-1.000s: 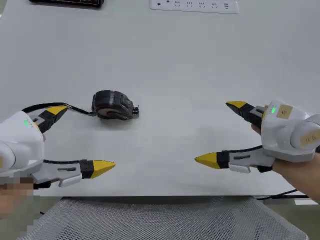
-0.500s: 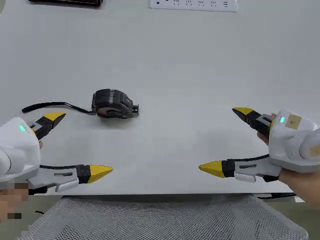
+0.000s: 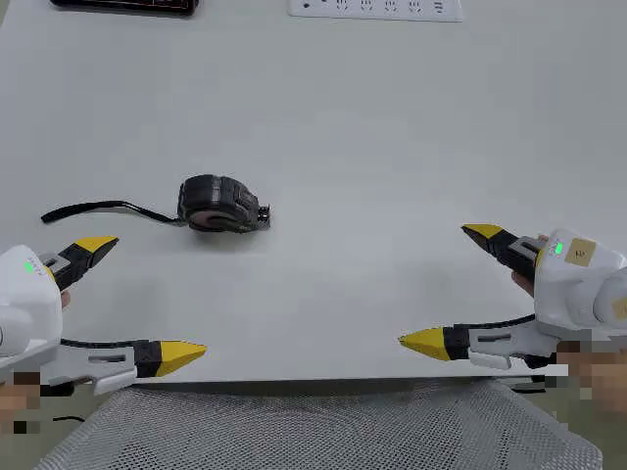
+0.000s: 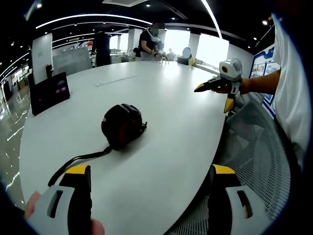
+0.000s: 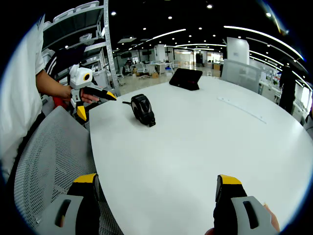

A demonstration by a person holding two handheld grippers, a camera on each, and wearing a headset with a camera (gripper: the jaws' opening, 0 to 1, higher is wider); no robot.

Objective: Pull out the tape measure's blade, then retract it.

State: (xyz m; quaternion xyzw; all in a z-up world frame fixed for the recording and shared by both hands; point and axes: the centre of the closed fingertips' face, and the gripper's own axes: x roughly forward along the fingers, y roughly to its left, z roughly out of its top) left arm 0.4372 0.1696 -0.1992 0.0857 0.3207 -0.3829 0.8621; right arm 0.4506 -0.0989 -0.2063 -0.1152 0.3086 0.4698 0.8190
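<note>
A black tape measure (image 3: pixel 219 204) lies on the white table (image 3: pixel 343 127), its black wrist strap (image 3: pixel 98 208) trailing left and its blade fully inside. The same tape measure (image 4: pixel 122 125) sits ahead of my left jaws, and in the right gripper view the tape measure (image 5: pixel 143 109) is far off to the left. My left gripper (image 3: pixel 145 299) hovers open at the near left edge, below the strap, holding nothing. Open too, my right gripper (image 3: pixel 453 288) stays at the near right edge, well away from the tape measure.
A white power strip (image 3: pixel 374 8) lies at the far edge, and a dark tablet (image 3: pixel 122 5) at the far left. A grey mesh chair (image 3: pixel 313 426) sits just under the table's front edge. Other people stand in the background (image 4: pixel 151 41).
Both grippers have drawn back toward the near table edge, away from the tape measure, staying open. The tape measure has not moved.
</note>
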